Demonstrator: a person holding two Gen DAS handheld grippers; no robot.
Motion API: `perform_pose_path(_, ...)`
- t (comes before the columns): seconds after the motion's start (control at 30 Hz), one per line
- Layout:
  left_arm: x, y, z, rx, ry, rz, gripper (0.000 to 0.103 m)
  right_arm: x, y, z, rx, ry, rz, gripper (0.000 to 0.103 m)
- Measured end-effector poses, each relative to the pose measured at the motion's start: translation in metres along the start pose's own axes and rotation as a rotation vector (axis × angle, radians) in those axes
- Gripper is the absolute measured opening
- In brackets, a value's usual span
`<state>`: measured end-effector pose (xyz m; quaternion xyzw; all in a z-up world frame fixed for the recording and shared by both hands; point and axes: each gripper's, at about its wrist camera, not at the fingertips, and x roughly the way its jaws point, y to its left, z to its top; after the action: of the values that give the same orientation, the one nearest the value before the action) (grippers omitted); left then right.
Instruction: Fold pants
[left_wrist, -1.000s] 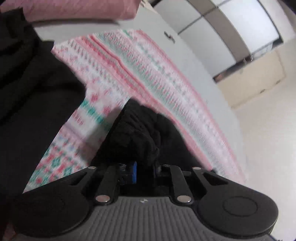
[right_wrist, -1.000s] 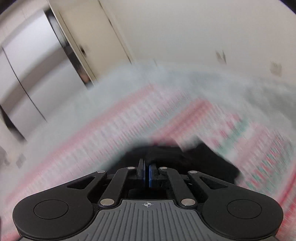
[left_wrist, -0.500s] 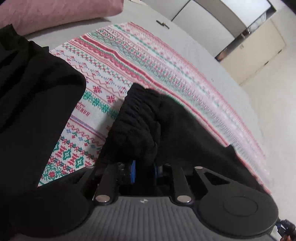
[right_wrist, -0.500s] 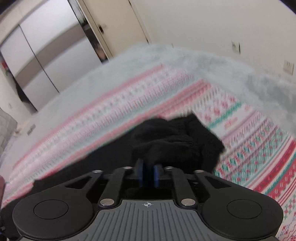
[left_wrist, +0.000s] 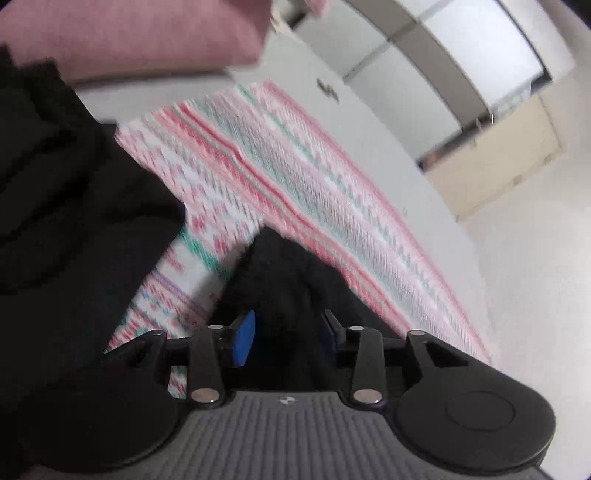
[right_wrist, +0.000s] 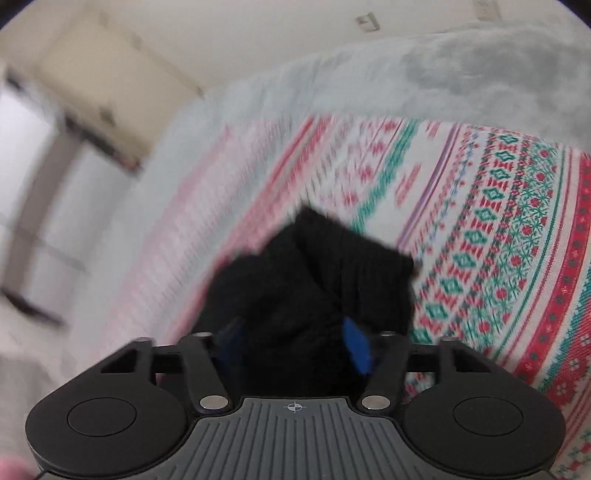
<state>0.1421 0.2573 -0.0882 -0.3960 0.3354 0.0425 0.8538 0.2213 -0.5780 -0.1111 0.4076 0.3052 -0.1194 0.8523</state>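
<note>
The pants (left_wrist: 280, 273) are plain black. The blanket (right_wrist: 491, 221) is patterned in white, red, pink and green bands of diamonds and snowflake shapes. The bed (right_wrist: 461, 74) beneath is pale grey. The pillow (left_wrist: 140, 37) is dusty pink. Blue pads (left_wrist: 243, 338) are seen on black tongs (left_wrist: 286, 332).
</note>
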Motion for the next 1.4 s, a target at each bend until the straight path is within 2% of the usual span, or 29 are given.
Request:
perform_pose_path(0.07,-0.011,0.004,0.004,-0.031,-0.084,0.013,0.059,0.006,0.007,-0.003,-0.049,0.014,-0.051,0.040)
perform_pose_path(0.1,-0.012,0.004,0.004,-0.034,-0.100,-0.003,0.059,0.008,0.009,-0.003,-0.063,0.011,-0.072,0.030)
perform_pose_path(0.13,-0.009,0.003,0.004,-0.037,-0.088,-0.027,0.059,0.008,0.012,-0.003,-0.076,0.005,-0.087,0.026)
perform_pose_path(0.2,0.004,-0.001,0.000,-0.034,-0.026,-0.073,0.058,0.003,0.024,-0.003,-0.146,-0.053,-0.106,0.008)
perform_pose_path(0.23,0.011,-0.006,-0.003,-0.013,0.004,-0.086,0.058,-0.005,0.034,-0.005,-0.205,-0.097,-0.116,0.006)
perform_pose_path(0.3,0.022,-0.019,-0.010,0.068,0.043,-0.071,0.059,-0.029,0.064,-0.008,-0.386,-0.265,-0.138,0.004)
perform_pose_path(0.4,0.032,-0.032,-0.023,0.173,0.074,0.039,0.061,-0.064,0.097,-0.023,-0.598,-0.476,-0.170,0.003)
perform_pose_path(0.47,0.038,-0.032,-0.029,0.192,0.150,0.057,0.061,-0.058,0.104,-0.032,-0.739,-0.523,-0.298,0.003)
perform_pose_path(0.5,0.040,-0.032,-0.031,0.197,0.178,0.051,0.061,-0.048,0.101,-0.033,-0.769,-0.508,-0.352,0.003)
perform_pose_path(0.57,0.036,-0.032,-0.031,0.208,0.172,0.056,0.061,-0.012,0.083,-0.030,-0.808,-0.395,-0.460,0.002)
perform_pose_path(0.6,0.034,-0.030,-0.029,0.191,0.168,0.046,0.061,0.003,0.074,-0.028,-0.812,-0.339,-0.491,0.002)
perform_pose_path(0.67,0.032,-0.018,-0.025,0.093,0.167,0.002,0.061,0.024,0.055,-0.022,-0.783,-0.245,-0.511,0.002)
perform_pose_path(0.73,0.029,-0.008,-0.019,0.033,0.170,-0.038,0.061,0.013,0.057,-0.018,-0.744,-0.278,-0.465,0.002)
perform_pose_path(0.77,0.027,-0.010,-0.019,0.069,0.161,-0.031,0.057,0.000,0.064,-0.016,-0.733,-0.329,-0.433,0.002)
perform_pose_path(0.8,0.025,-0.016,-0.021,0.142,0.156,0.005,0.027,-0.017,0.076,-0.016,-0.727,-0.395,-0.394,0.002)
perform_pose_path(0.83,0.023,-0.023,-0.024,0.206,0.152,0.039,0.019,-0.027,0.084,-0.014,-0.724,-0.451,-0.362,0.002)
perform_pose_path(0.87,0.022,-0.027,-0.027,0.236,0.153,0.038,0.019,-0.036,0.089,-0.011,-0.714,-0.499,-0.346,0.001)
perform_pose_path(0.9,0.019,-0.027,-0.028,0.244,0.162,0.013,0.019,-0.037,0.088,-0.007,-0.699,-0.508,-0.363,0.001)
perform_pose_path(0.97,0.009,-0.023,-0.025,0.225,0.144,-0.020,0.019,-0.014,0.078,0.000,-0.679,-0.439,-0.434,0.001)
perform_pose_path(1.0,0.003,-0.018,-0.022,0.195,0.124,-0.044,0.022,0.001,0.071,0.000,-0.693,-0.392,-0.468,0.001)
perform_pose_path(1.07,0.000,-0.007,-0.015,0.147,0.113,-0.063,0.047,0.027,0.061,-0.007,-0.760,-0.294,-0.528,0.001)
perform_pose_path(1.1,0.001,-0.004,-0.013,0.133,0.114,-0.061,0.075,0.032,0.061,-0.012,-0.776,-0.279,-0.538,0.002)
perform_pose_path(1.13,0.002,-0.003,-0.013,0.119,0.101,-0.053,0.090,0.033,0.062,-0.010,-0.773,-0.282,-0.537,0.002)
perform_pose_path(1.23,0.017,-0.006,-0.013,0.101,0.103,-0.032,0.090,0.020,0.062,-0.001,-0.693,-0.306,-0.474,0.003)
perform_pose_path(1.3,0.033,-0.011,-0.016,0.088,0.117,0.023,0.090,0.018,0.063,-0.001,-0.655,-0.279,-0.474,0.013)
perform_pose_path(1.37,0.043,-0.018,-0.020,0.117,0.081,0.097,0.086,0.029,0.057,-0.006,-0.652,-0.237,-0.496,0.020)
perform_pose_path(1.4,0.047,-0.022,-0.022,0.134,0.050,0.131,0.066,0.033,0.055,-0.008,-0.660,-0.226,-0.488,0.020)
